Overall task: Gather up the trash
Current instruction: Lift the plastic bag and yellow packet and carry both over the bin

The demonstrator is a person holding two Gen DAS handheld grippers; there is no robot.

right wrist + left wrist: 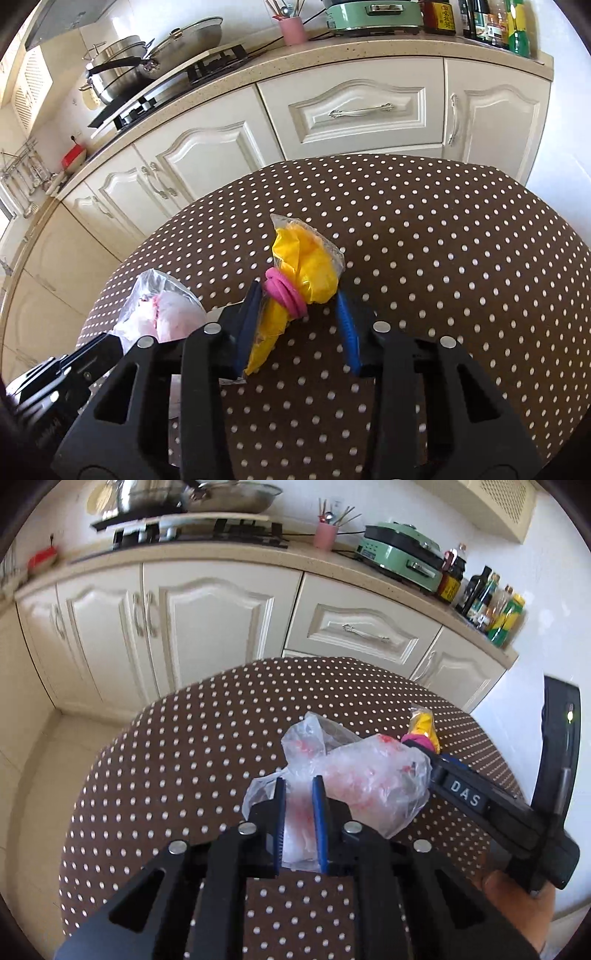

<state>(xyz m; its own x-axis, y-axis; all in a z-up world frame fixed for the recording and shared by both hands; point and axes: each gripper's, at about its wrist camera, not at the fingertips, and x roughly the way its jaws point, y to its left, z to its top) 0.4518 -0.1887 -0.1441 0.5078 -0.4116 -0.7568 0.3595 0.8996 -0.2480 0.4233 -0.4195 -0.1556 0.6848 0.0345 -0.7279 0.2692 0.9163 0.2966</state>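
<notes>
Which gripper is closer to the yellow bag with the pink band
Right. The right gripper straddles the yellow bag, one finger against it. The left gripper is off to the side, shut on the clear plastic bag.

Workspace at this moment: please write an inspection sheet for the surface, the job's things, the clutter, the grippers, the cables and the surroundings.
Surface: round table under a brown cloth with white dots.
Job's things: clear plastic bag with red marks; yellow bag bound by a pink band, lying beside it.
Clutter: nothing seen on the table besides these.
Grippers: left gripper closed on a fold of the clear plastic bag; right gripper astride the yellow bag, one pad against it, the other apart.
Cables: black cord on the counter, behind the pink cup.
Surroundings: cream cabinets, stove with pots, green cooker, bottles.
</notes>
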